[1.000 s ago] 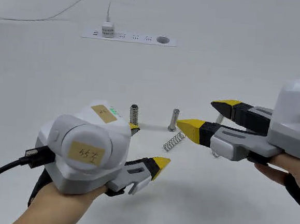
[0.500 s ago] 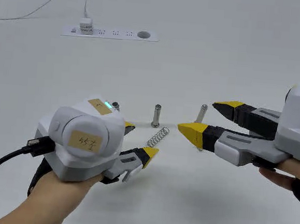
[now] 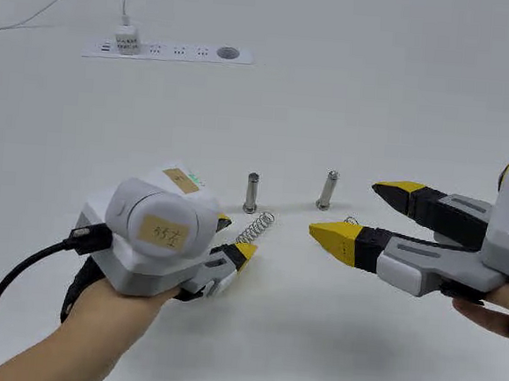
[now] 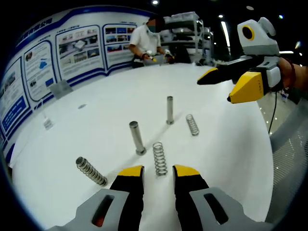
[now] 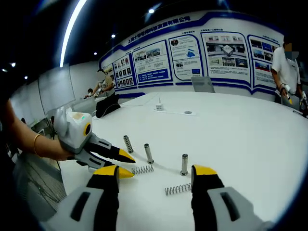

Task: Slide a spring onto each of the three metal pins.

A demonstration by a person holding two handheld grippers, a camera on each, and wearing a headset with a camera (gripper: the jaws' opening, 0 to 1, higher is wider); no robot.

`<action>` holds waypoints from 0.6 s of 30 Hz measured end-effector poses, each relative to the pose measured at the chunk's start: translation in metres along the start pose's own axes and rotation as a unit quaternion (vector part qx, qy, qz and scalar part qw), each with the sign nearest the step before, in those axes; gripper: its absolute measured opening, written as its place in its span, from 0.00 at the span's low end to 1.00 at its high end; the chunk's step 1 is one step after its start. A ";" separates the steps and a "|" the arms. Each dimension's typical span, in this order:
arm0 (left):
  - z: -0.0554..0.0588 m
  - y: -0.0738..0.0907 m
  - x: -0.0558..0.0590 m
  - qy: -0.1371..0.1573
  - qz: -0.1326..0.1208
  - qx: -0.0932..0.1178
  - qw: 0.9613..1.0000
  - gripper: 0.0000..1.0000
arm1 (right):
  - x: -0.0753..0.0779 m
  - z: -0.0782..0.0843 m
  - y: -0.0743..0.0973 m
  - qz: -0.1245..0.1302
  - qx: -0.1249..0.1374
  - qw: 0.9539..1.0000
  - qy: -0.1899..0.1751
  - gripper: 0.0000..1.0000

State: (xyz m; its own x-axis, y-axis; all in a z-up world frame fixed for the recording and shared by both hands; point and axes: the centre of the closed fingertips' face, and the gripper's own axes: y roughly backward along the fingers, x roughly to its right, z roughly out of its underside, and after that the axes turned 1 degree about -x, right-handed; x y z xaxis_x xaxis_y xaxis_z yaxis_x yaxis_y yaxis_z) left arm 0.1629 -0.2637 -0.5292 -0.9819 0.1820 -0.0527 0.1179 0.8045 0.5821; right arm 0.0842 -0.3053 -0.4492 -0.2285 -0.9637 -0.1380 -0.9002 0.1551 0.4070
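Bench (image 3: 403,96): white and bare. The work sits in its middle, well in from the edges. A power strip (image 3: 168,50) lies toward the far edge.
Right gripper (image 5: 159,172): jaws spread wide with nothing in them. It hovers above the bench with the far spring (image 5: 178,189) lying ahead between its tips.
Left gripper (image 4: 159,171): released and empty, low over the bench. Its tips sit either side of the closer end of the near spring (image 4: 159,158).
Pins: three stand upright in a row across mid-bench. The sprung pin (image 4: 90,171) already wears its coil. The middle pin (image 4: 137,137) and the end pin (image 4: 170,109) are bare.
Springs: two loose ones lie flat. The near spring is just beside the middle pin, and the far spring is near the end pin.
Step in hand: probably the left gripper picking up the near spring, with about a third of the task done.
Grip: close across the coils toward one end, leaving the other end's bore free. Squeeze only enough to hold, since a hard pinch would likely flatten the coils or shoot the spring out.
Approach: bring the tips down to the bench first, because the round wire body can roll away.
Fitting: turn the spring upright, line its axis up over the middle pin's top, then lower it straight down.
Risk: the pins look freestanding, so a sideways nudge could topple one.
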 end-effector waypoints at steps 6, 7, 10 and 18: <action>0.002 -0.005 0.000 0.002 0.003 -0.005 1.000 0.22 | 0.002 0.004 0.003 0.000 -0.003 1.000 0.002 0.66; 0.002 -0.005 0.001 0.003 0.004 -0.006 1.000 0.22 | 0.002 0.005 0.004 0.000 -0.003 1.000 0.002 0.67; 0.001 -0.006 0.003 0.008 0.008 -0.004 1.000 0.21 | 0.001 0.007 0.005 -0.001 -0.006 1.000 0.002 0.71; 0.004 -0.010 0.004 0.006 0.008 -0.015 1.000 0.18 | 0.004 0.013 0.009 0.005 -0.012 1.000 0.001 0.75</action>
State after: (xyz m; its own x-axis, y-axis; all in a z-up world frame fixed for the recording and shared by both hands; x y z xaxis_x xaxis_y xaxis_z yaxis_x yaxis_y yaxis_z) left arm 0.1589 -0.2686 -0.5387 -0.9817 0.1875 -0.0336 0.1290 0.7844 0.6067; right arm 0.0701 -0.3050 -0.4575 -0.2377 -0.9623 -0.1323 -0.8883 0.1602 0.4304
